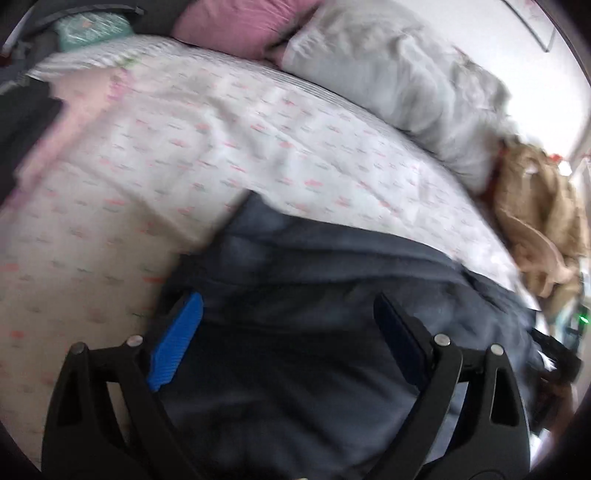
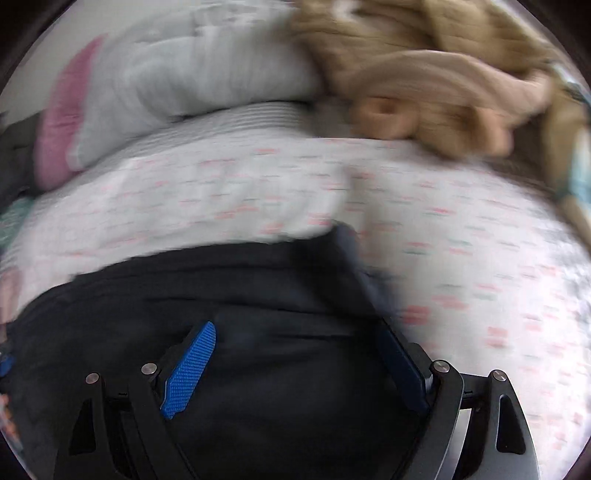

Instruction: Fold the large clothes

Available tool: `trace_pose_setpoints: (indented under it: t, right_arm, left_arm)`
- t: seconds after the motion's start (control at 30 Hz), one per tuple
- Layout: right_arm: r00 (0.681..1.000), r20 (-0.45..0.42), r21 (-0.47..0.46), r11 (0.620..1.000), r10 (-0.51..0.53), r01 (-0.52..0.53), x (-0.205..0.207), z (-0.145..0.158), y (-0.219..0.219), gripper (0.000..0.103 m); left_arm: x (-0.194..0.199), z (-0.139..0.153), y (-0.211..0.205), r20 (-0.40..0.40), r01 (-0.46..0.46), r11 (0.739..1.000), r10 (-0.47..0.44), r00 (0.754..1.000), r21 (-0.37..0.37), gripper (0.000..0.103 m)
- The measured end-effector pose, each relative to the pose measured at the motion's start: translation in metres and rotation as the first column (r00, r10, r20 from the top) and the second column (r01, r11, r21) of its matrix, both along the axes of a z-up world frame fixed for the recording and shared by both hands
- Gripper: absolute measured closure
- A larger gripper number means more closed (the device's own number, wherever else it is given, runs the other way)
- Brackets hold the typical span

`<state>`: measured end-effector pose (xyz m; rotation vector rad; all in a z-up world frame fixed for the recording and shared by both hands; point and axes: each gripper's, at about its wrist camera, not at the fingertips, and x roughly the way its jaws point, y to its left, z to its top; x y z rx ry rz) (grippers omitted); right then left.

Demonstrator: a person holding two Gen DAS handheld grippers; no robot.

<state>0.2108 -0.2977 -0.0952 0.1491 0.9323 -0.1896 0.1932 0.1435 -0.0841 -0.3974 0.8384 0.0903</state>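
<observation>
— Left wrist view first, biggest thing: what carries everything?

— A bed (image 1: 155,155), covered by a white sheet with small pink marks. The frames are smeared, so fine detail is lost.

— And on it?

— At the far side a grey duvet (image 1: 399,85) is bunched up with a pink pillow (image 1: 236,26) beside it, and a tan garment (image 2: 436,74) lies heaped near the edge. I'd judge those are pushed back to leave open sheet for folding.

— Where is the piece being worked?

— The dark garment (image 1: 314,288) lies at the near edge of the bed, spread across the sheet, under both tools. Its far edge looks fairly straight in the right wrist view, so it may be partly laid out already.

— The tools?

— The left gripper (image 1: 291,321) has its jaws standing wide over the cloth, nothing pinched. The right gripper (image 2: 295,354) is the same: jaws wide, dark fabric beneath, not gripped. Probably each is seeking an edge to lift.

— The room?

— A pale wall behind; little else reads.
</observation>
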Motion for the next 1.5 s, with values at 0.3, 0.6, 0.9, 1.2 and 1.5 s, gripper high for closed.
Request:
trace_pose_setpoints:
  t: [0.3, 0.6, 0.9, 1.2, 1.5]
  right_arm:
    - [0.998, 0.045, 0.073, 0.997, -0.04, 0.037, -0.078, 0.052, -0.002, 0.014]
    - [0.997, 0.064, 0.135, 0.989, 0.047, -0.055, -0.135, 0.063, 0.053, 0.013]
    - [0.994, 0.023, 0.074, 0.992, 0.105, -0.107, -0.15, 0.039, 0.075, 0.013]
    - [0.988, 0.063, 0.029, 0.989, 0.14, -0.142, -0.149, 0.042, 0.086, 0.013]
    - [0.983, 0.051, 0.031, 0.983, 0.179, -0.181, -0.142, 0.037, 0.097, 0.013]
  left_arm:
    - [-0.034, 0.028, 0.062, -0.181, -0.081, 0.981, 0.048, 0.982, -0.178, 0.009]
    - [-0.102, 0.008, 0.074, -0.336, -0.084, 0.957, -0.015, 0.942, -0.278, 0.009]
    - [-0.113, -0.044, 0.053, -0.424, -0.009, 0.884, -0.215, 0.88, -0.468, 0.022]
    - [-0.112, -0.012, 0.055, -0.275, -0.026, 0.898, -0.107, 0.955, -0.439, 0.083]
    - [-0.071, 0.003, 0.097, -0.241, -0.13, 0.971, 0.079, 0.967, -0.202, 0.031]
